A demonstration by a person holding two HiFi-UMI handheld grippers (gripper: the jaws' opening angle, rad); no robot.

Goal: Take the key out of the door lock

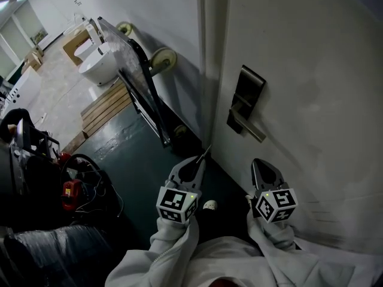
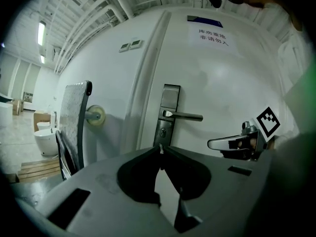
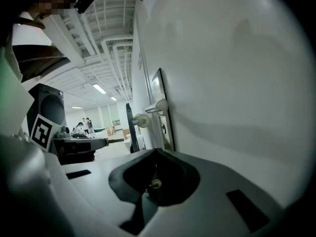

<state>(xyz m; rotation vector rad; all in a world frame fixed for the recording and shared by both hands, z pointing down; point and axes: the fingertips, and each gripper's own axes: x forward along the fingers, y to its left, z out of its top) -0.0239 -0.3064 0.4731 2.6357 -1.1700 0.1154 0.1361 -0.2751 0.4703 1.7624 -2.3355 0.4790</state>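
Far to my left, a white toilet stands on the pale floor. A grey flat cart with cream wheels leans on the white wall.

Next comes my left gripper. It is pinched tight on the thin silver key. The key pokes out past the tip and points at the edge of the big white door. In the left gripper view, only a small bit of the key peeks up where the two jaws meet.

The key is out of the lock. It is in the air, apart from the door. The dark metal lock plate with its little keyhole is straight ahead of it. The silver door handle sticks out to the right, above the keyhole.

My right gripper is near the door, below the handle. Its jaws are closed together with nothing in them.
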